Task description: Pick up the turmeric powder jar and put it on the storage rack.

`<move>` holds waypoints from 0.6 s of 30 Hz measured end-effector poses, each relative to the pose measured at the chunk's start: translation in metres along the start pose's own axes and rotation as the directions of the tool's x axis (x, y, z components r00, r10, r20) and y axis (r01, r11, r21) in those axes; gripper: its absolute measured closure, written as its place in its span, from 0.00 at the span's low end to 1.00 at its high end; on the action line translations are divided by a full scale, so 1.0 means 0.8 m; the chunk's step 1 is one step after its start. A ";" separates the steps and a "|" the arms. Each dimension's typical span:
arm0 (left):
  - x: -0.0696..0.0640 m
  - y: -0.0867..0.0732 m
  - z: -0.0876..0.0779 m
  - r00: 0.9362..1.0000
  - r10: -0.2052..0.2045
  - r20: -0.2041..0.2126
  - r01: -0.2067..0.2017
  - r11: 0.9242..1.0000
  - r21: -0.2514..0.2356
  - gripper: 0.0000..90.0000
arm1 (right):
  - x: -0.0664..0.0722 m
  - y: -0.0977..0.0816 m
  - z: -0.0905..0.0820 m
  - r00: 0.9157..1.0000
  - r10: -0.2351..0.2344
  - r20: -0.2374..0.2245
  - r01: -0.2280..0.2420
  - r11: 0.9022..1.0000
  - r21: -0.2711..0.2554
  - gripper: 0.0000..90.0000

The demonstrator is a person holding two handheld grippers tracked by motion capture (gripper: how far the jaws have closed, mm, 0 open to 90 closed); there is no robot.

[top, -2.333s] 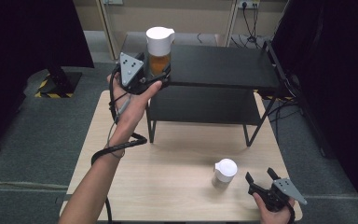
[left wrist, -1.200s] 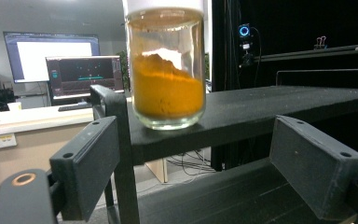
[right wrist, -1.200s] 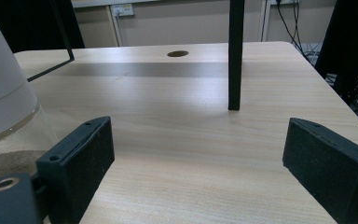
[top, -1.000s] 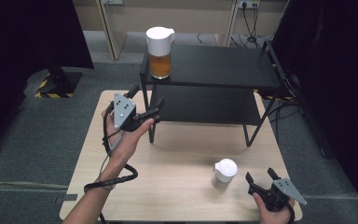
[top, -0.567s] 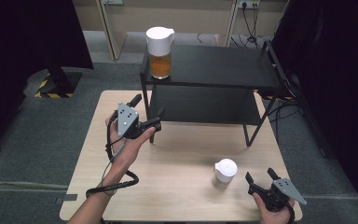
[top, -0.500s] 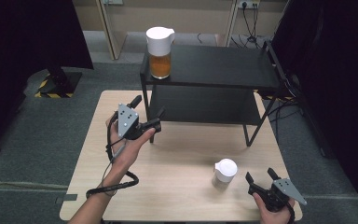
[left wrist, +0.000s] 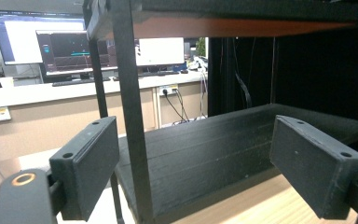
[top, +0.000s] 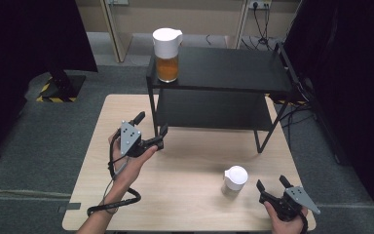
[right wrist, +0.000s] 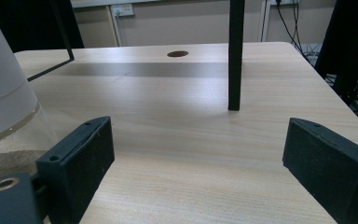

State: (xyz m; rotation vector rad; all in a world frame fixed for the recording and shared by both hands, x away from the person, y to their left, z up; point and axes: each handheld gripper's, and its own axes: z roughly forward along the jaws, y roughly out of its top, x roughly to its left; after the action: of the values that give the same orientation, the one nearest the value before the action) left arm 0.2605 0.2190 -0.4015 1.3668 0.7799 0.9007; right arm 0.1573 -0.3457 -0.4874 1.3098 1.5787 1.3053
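Here, left gripper (top: 151, 127) open and empty near the table's (top: 195, 195) left edge, before the black shelf (top: 224, 70), right gripper (top: 273, 185) open at the near right corner, beside the white-lidded jar (top: 235, 179).

Left gripper (top: 151, 126) has let go of the pitcher (top: 166, 54) at 12 o'clock on the shelf (top: 233, 73) top, pulled back toward 6 o'clock and sunk low over the table (top: 185, 195), jaws now spread wide and empty in front of the shelf's lower board.

Lab: monitors (left wrist: 51, 44) on bench, black curtains (top: 350, 87).
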 end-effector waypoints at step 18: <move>-0.008 -0.042 -0.013 1.000 0.011 -0.015 -0.011 0.999 0.046 0.17 | 0.000 -0.001 0.000 1.000 -0.002 0.001 0.002 1.000 -0.003 0.10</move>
State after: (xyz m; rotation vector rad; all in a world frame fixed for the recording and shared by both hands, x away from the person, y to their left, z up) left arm 0.2513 0.2185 -0.4363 1.4076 0.8097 0.9072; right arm 0.1569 -0.3455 -0.4878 1.3070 1.5768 1.3055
